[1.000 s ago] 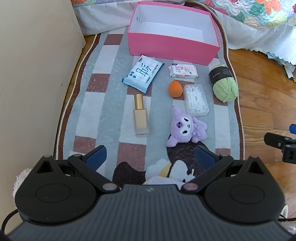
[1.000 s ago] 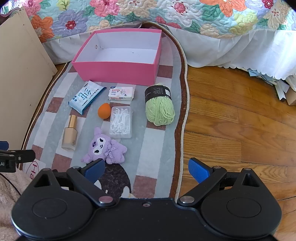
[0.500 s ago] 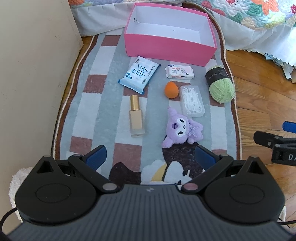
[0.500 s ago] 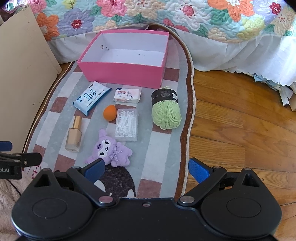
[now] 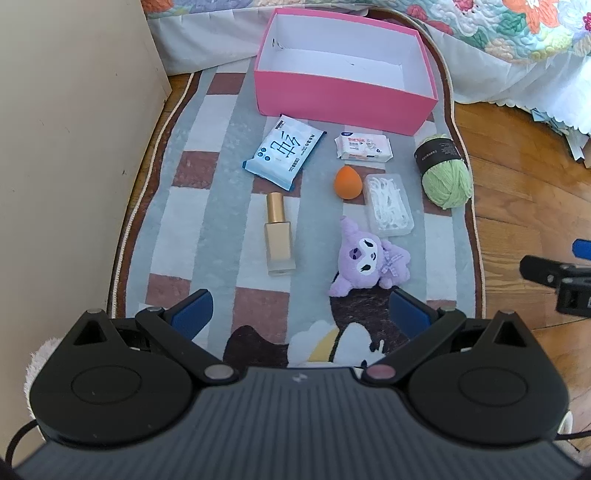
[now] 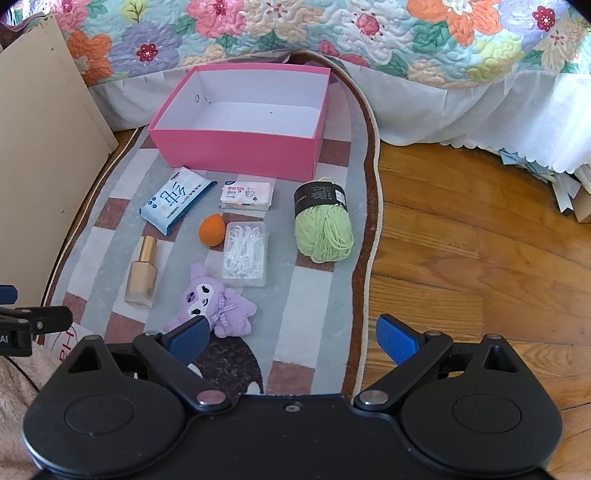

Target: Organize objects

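An empty pink box stands at the rug's far end. In front of it lie a blue wipes pack, a small tissue pack, an orange sponge, a clear floss box, green yarn, a gold-capped bottle and a purple plush. My left gripper is open and empty, short of the bottle and plush. My right gripper is open and empty, near the plush.
The objects lie on a striped rug on a wooden floor. A beige panel stands along the left. A bed with a floral quilt and white skirt runs behind the box.
Both grippers have drifted slightly and tilted up, so the box and bed show more fully. No object has moved. Both grippers stay open.
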